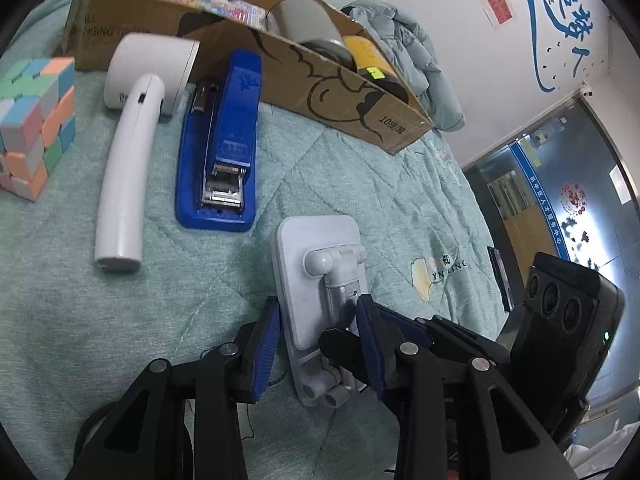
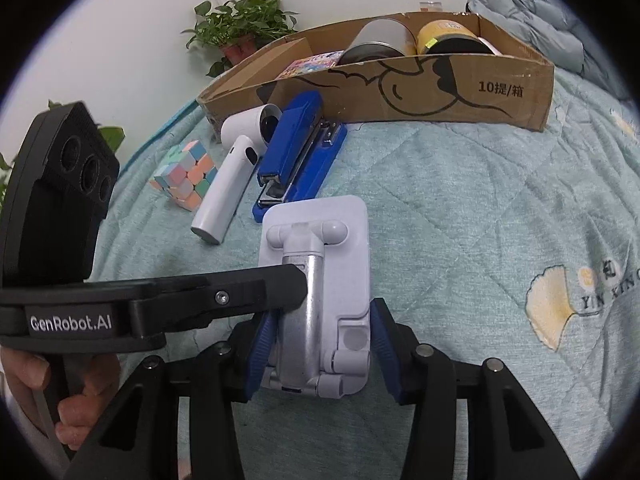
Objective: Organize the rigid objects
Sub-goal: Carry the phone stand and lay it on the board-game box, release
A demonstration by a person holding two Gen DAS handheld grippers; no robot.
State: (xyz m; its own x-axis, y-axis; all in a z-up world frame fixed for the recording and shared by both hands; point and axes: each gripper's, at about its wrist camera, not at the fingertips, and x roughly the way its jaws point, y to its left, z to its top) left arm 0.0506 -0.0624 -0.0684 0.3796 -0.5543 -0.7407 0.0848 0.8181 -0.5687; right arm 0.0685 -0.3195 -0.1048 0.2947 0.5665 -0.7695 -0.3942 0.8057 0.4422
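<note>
A white folding phone stand point(image 1: 316, 280) point(image 2: 320, 280) lies flat on the teal quilt. My left gripper point(image 1: 320, 340) straddles its near end with its blue pads at the sides. My right gripper point(image 2: 320, 356) also straddles its near end, pads against its sides. The left gripper's black finger point(image 2: 224, 296) reaches across onto the stand's metal stem. Beyond lie a blue stapler point(image 1: 220, 136) point(image 2: 300, 152), a white handheld device point(image 1: 132, 152) point(image 2: 232, 176) and a pastel puzzle cube point(image 1: 36, 120) point(image 2: 184, 174). A cardboard box point(image 1: 320, 80) point(image 2: 440, 88) stands behind them.
The box holds a grey roll point(image 2: 380, 44), a yellow-lidded jar point(image 2: 444, 36) and a colourful packet point(image 2: 312, 64). A blue-grey jacket point(image 2: 540, 20) lies behind the box. Potted plants point(image 2: 240, 28) stand by the wall. A glass door point(image 1: 560, 200) shows at the right.
</note>
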